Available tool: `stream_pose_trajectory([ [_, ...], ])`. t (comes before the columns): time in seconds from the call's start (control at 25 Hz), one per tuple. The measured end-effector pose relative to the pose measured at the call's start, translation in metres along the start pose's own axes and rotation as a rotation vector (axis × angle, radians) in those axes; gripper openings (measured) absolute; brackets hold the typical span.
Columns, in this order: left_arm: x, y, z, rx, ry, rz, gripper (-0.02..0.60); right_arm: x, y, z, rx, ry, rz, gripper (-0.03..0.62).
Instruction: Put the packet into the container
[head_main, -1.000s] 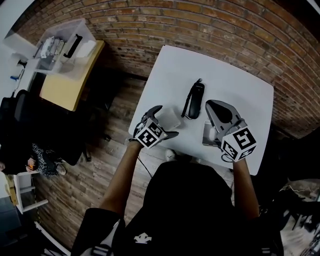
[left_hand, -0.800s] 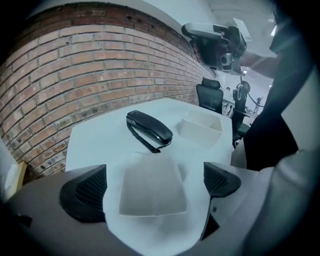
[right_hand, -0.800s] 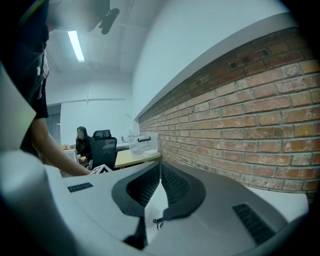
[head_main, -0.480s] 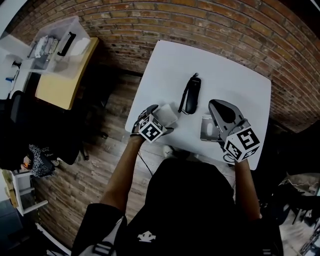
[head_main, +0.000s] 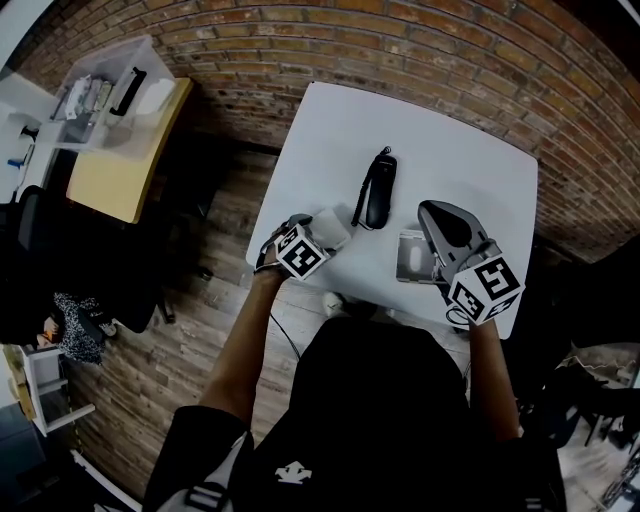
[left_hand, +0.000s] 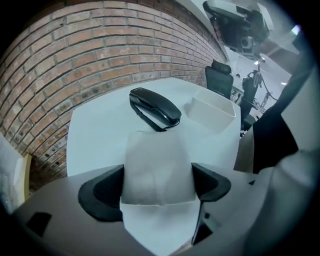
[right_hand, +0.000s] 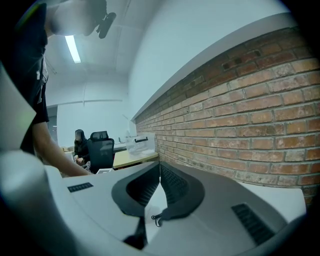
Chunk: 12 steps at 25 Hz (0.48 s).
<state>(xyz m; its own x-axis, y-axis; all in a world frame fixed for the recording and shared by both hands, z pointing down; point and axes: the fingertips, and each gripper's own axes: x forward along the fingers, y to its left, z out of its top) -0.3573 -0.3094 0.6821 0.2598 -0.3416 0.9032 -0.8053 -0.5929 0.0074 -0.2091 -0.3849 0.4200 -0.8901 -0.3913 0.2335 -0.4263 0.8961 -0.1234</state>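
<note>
- Closing in: the left gripper's (left_hand: 157, 184) jaws have just been narrowing around the white packet (left_hand: 156, 160), and the pads seem to press on both its edges.
- Packet lies flat on the table (head_main: 450, 170), near its front left edge, not lifted yet.
- Right gripper (right_hand: 160, 167) is clenched on nothing, by the container (head_main: 410, 257).
- Phone handset (head_main: 378, 188) lies farther back, between the packet and the container.
- Grasp about made; the lift, carry and drop are all left to do.

Black short-sleeved top (head_main: 400, 420), a small white emblem (head_main: 293, 472) low on its front. The left claw (left_hand: 157, 180) and right claw (right_hand: 159, 175) match: pale grey shells, black pads, each with a marker cube (head_main: 300, 252) of black-and-white squares.
</note>
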Motion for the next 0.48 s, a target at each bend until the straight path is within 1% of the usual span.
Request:
stream_pose_trajectory([
  [0.16, -0.005, -0.002, 0.001, 0.036, 0.012, 0.001, 0.41, 0.0, -0.001, -0.003, 0.008, 0.003, -0.004, 0.005],
  [0.32, -0.015, -0.005, 0.007, 0.038, -0.013, -0.003, 0.403, -0.002, -0.003, -0.004, 0.013, -0.003, -0.012, 0.005],
  [0.48, -0.027, -0.011, 0.023, 0.075, -0.049, -0.023, 0.403, -0.008, -0.007, -0.002, 0.023, -0.012, -0.037, 0.005],
])
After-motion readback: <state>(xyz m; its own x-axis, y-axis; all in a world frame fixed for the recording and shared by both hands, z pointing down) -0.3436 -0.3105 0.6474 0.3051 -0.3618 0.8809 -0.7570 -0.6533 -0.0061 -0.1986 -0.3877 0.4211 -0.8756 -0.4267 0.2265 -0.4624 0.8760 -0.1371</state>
